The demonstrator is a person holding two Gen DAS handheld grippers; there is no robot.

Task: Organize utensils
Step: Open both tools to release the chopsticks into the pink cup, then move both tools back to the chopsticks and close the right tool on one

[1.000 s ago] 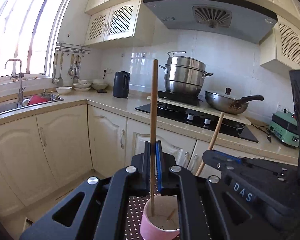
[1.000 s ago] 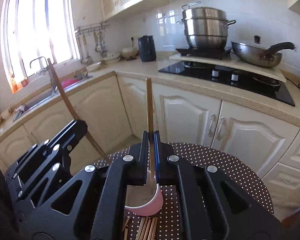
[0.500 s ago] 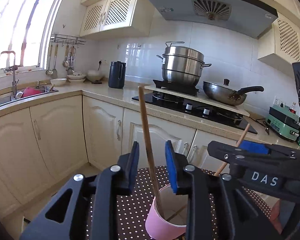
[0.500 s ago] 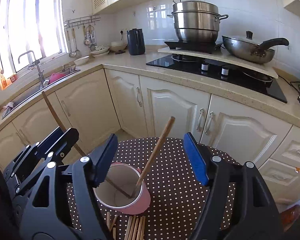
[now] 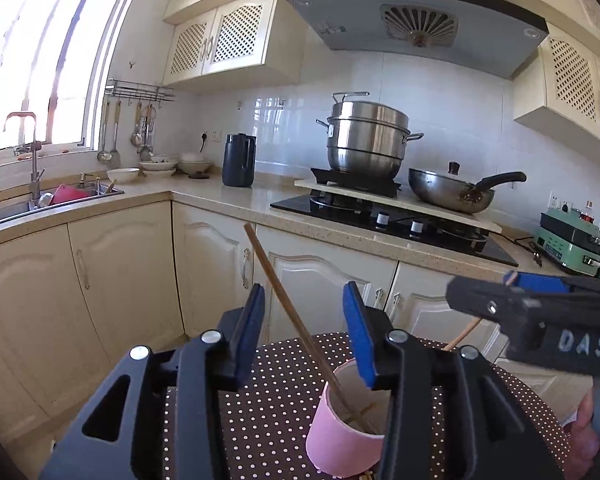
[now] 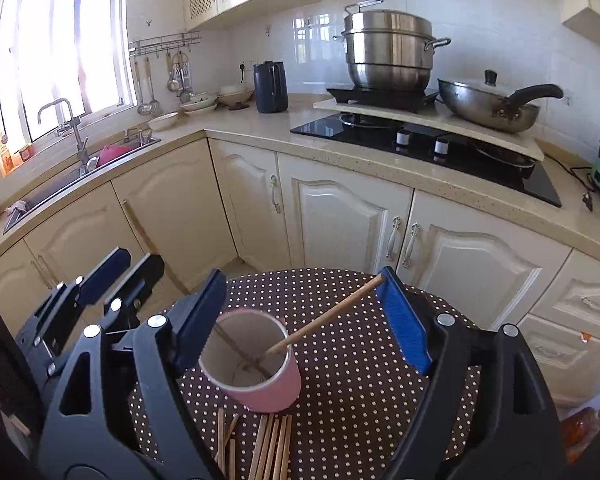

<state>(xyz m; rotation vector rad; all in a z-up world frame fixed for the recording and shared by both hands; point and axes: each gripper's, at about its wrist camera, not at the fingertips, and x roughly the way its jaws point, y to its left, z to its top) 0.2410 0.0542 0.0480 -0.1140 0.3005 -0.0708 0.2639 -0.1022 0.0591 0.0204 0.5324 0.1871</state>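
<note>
A pink cup (image 6: 256, 364) stands on a round brown polka-dot table (image 6: 360, 344). It also shows in the left wrist view (image 5: 340, 440). Two wooden chopsticks lean inside it: one (image 6: 326, 316) tilts right, one (image 5: 292, 316) tilts left. My right gripper (image 6: 304, 320) is open, its jaws either side of the cup. My left gripper (image 5: 304, 332) is open just above and left of the cup, with the left-leaning chopstick free between its jaws. Several loose chopsticks (image 6: 268, 444) lie on the table in front of the cup.
Cream kitchen cabinets (image 6: 340, 216) wrap behind the table. On the counter stand a hob (image 6: 420, 140), a steel pot (image 6: 388, 48), a wok (image 6: 488, 106) and a dark jug (image 6: 271, 86). A sink (image 6: 80, 168) is at the left under the window.
Both grippers were shut on a chopstick held upright over the cup. Both have opened, and the chopsticks now lean free inside the cup. Both grippers have drawn back a little.
</note>
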